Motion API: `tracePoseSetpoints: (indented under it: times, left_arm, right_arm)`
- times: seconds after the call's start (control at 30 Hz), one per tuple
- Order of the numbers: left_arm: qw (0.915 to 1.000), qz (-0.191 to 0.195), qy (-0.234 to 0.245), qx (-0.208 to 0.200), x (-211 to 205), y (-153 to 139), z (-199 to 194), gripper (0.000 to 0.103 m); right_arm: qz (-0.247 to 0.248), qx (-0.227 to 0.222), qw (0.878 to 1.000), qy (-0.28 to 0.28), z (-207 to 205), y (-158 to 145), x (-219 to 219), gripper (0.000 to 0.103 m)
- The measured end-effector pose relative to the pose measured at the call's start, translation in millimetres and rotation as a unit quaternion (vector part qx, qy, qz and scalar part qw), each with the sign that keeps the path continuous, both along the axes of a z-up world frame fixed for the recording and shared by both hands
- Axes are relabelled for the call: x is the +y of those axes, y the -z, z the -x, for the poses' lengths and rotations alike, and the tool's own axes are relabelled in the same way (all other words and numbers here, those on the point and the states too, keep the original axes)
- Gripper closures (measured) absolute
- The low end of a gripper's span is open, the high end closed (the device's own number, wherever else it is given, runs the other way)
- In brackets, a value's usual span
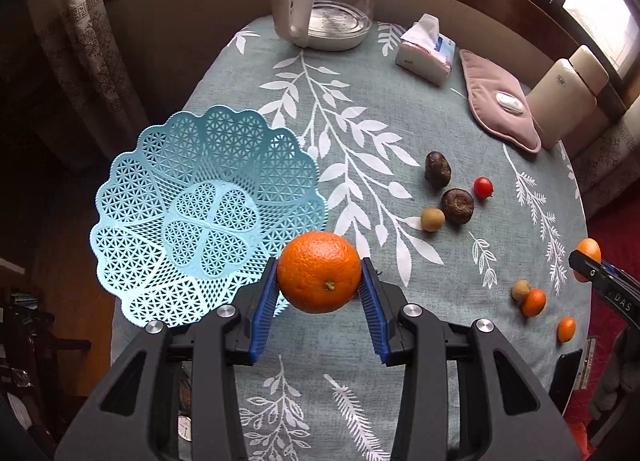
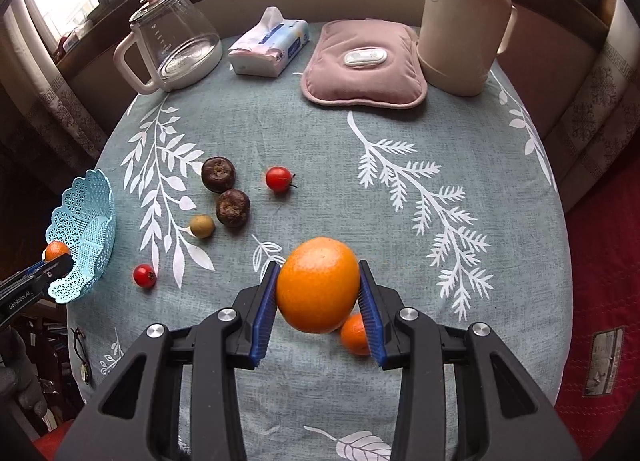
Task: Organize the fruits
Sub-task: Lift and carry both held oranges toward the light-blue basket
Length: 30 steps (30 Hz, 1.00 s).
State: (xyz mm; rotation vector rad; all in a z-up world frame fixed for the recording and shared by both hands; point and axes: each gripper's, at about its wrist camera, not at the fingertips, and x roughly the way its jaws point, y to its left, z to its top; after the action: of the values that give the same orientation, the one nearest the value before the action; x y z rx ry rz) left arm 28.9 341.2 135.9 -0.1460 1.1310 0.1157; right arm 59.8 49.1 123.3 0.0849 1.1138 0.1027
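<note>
My left gripper (image 1: 320, 275) is shut on a large orange (image 1: 319, 272), held just right of the light blue lattice basket (image 1: 160, 197), which holds nothing. My right gripper (image 2: 319, 285) is shut on another large orange (image 2: 318, 285) above the tablecloth, with a small tangerine (image 2: 354, 335) partly hidden behind it. On the cloth lie two dark brown fruits (image 2: 218, 174) (image 2: 233, 208), a tan longan (image 2: 202, 226) and two red cherry tomatoes (image 2: 279, 179) (image 2: 144, 276). In the left wrist view two small tangerines (image 1: 534, 302) (image 1: 567, 329) and another longan (image 1: 520, 290) lie at the right.
At the back of the table (image 2: 280, 121) stand a glass kettle (image 2: 176, 45), a tissue pack (image 2: 270, 45), a pink heat pad (image 2: 362, 65) and a cream thermos (image 2: 464, 17). Glasses (image 2: 80, 353) hang near the left table edge. The basket overhangs that edge.
</note>
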Motion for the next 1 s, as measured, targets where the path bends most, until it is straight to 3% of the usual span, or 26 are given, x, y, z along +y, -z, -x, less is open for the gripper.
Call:
tracePoseSetpoints:
  times: [0.5, 1.0]
  left_arm:
    - [0.9983, 0.005, -0.057, -0.013, 75.7, -3.5, 11.8, 0.062]
    - [0.9988, 0.008, -0.049, -0.003, 111.1, 6.8, -6.3, 0.062]
  right_arm:
    - [-0.003, -0.030, 0.997, -0.068, -13.8, -31.5, 91.3, 0.064]
    - [-0.003, -0.025, 0.994, -0.103, -30.4, -32.4, 155.8, 0.064]
